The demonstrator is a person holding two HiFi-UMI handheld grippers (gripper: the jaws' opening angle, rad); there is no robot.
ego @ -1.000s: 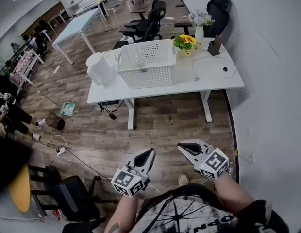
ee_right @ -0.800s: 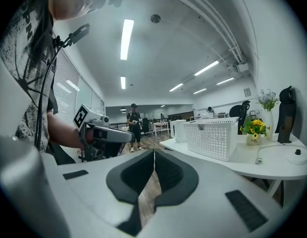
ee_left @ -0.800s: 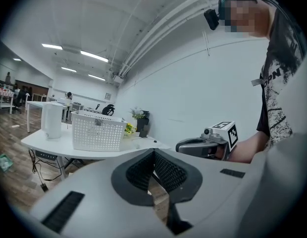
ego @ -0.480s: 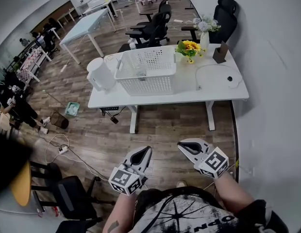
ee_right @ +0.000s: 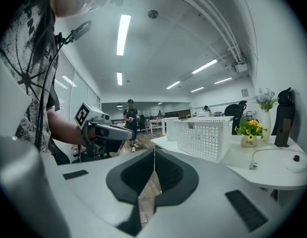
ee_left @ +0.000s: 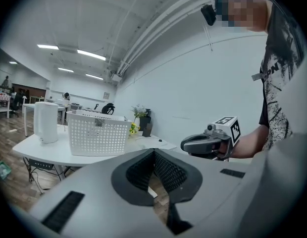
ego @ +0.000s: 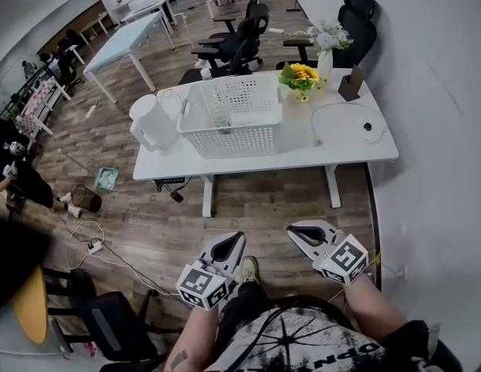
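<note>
1 basket (ego: 233,118), 1 kettle (ego: 153,122), 1 desk (ego: 302,152), 2 flower bunches (ego: 300,70), 2 tools: L tool (ego: 236,241), R tool (ego: 296,230).

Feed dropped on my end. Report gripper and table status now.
Left gripper shut, empty. Right gripper shut, empty. White basket on the table, apart from both grippers. Only wood floor between.

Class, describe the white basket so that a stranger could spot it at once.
Find the white desk by the right-hand wall. Near its middle stands the white basket, between a white kettle and yellow flowers. It alone is a big box with perforated walls.
</note>
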